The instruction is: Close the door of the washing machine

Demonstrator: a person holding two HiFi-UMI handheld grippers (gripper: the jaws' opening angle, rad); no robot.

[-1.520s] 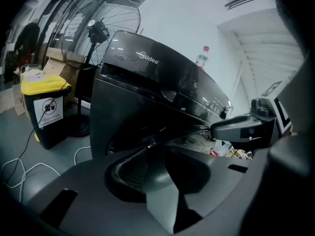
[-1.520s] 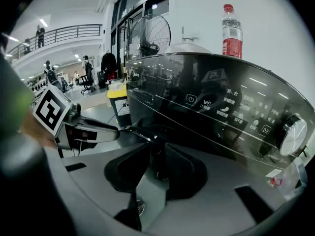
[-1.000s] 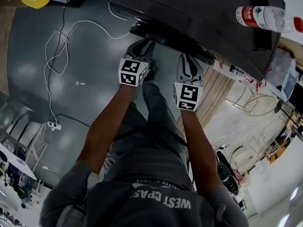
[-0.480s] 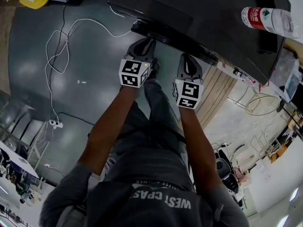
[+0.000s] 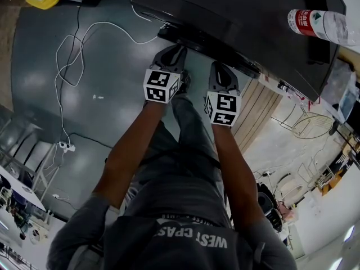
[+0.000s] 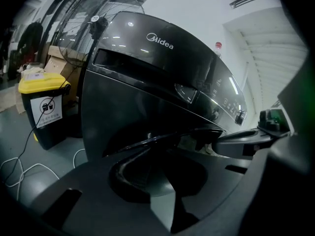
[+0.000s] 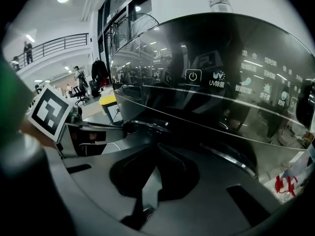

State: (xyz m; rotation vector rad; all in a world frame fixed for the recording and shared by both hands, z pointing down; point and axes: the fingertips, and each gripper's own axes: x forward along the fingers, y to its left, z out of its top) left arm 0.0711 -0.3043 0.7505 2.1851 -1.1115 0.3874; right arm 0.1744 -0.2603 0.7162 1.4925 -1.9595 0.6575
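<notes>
One dark door (image 5: 214, 16) tops the washing machine (image 6: 113, 117), front lip slightly raised. L gripper (image 5: 173, 52), jaws just closed to narrow, pinches that lip. R gripper (image 5: 217, 67) just beside, at machine's front, jaws together, empty.

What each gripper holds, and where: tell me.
Right gripper: shut, empty. Left gripper: jaws just closed partway at the door edge; whether they grip it cannot be told.

Right tool (image 5: 223, 71) snapped shut; left tool (image 5: 175, 52) narrowed.
</notes>
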